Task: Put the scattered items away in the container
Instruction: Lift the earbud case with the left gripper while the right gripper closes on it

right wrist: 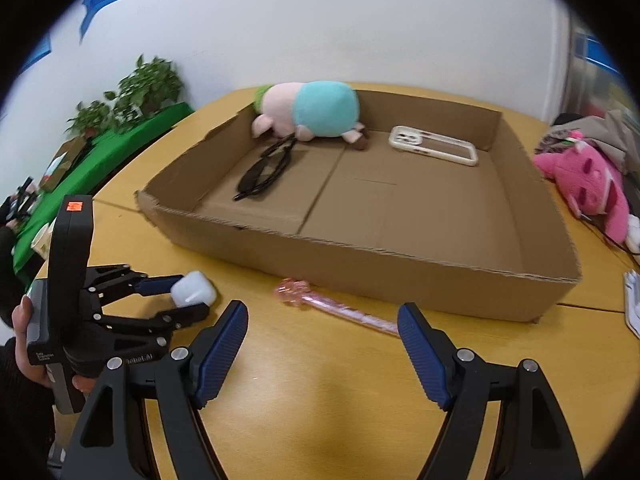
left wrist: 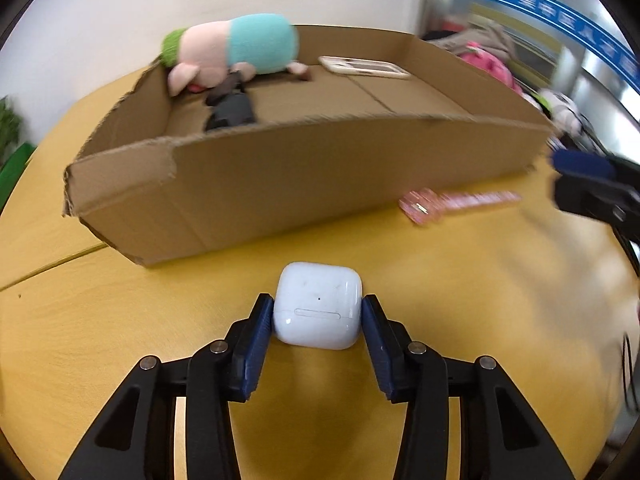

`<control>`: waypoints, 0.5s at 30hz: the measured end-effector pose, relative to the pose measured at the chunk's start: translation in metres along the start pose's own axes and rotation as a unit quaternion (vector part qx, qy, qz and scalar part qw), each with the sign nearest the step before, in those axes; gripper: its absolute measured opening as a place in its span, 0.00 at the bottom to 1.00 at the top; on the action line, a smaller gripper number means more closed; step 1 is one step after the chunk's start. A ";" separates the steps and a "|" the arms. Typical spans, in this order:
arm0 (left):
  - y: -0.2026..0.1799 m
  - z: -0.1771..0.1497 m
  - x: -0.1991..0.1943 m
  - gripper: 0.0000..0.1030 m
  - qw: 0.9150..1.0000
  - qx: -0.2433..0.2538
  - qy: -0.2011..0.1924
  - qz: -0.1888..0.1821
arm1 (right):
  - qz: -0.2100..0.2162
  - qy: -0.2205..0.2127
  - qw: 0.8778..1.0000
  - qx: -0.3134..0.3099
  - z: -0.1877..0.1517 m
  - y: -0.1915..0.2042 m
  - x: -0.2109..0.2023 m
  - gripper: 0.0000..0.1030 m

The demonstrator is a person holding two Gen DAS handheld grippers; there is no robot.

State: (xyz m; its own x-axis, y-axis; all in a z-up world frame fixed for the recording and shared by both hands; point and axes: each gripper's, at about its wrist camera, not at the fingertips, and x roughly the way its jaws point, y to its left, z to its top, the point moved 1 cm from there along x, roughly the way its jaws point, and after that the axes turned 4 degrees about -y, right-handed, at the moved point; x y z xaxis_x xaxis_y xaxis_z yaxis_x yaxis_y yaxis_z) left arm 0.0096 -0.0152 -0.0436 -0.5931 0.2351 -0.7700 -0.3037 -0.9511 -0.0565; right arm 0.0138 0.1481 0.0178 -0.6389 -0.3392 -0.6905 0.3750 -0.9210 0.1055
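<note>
Gripping the case (left wrist: 319,306) by its flat sides, the left gripper (left wrist: 318,316) pinches something light, hard and slick; the right gripper (right wrist: 322,316) gapes wide, empty.

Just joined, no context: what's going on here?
A person is tidying table items into a cardboard box. The left gripper is shut on a white earbud case just in front of the box. The right gripper is open and empty, facing a pink wand on the table. A plush pig, sunglasses and a phone case are already inside.
</note>
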 end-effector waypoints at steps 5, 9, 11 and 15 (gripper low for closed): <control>-0.018 -0.015 -0.016 0.47 0.998 0.049 0.003 -0.031 | 0.066 0.035 0.997 -0.014 -0.010 0.024 0.015 0.75; -0.034 -0.022 -0.028 0.46 0.996 0.076 -0.006 -0.040 | 0.112 0.067 0.991 -0.027 -0.020 0.046 0.028 0.75; -0.041 -0.023 -0.038 0.46 0.995 0.088 -0.022 -0.042 | 0.132 0.082 0.987 -0.037 -0.026 0.057 0.033 0.75; -0.050 -0.018 -0.056 0.46 0.992 0.108 -0.049 -0.048 | 0.168 0.085 0.981 -0.042 -0.027 0.066 0.027 0.66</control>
State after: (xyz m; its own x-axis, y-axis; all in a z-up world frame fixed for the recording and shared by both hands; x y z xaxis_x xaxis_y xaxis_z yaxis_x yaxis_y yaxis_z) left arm 0.0716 0.0160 -0.0091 -0.6204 0.3506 -0.7015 -0.5088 -0.8606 0.0199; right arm 0.0393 0.0833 -0.0128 -0.3517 -0.5775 -0.7367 0.6041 -0.7412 0.2927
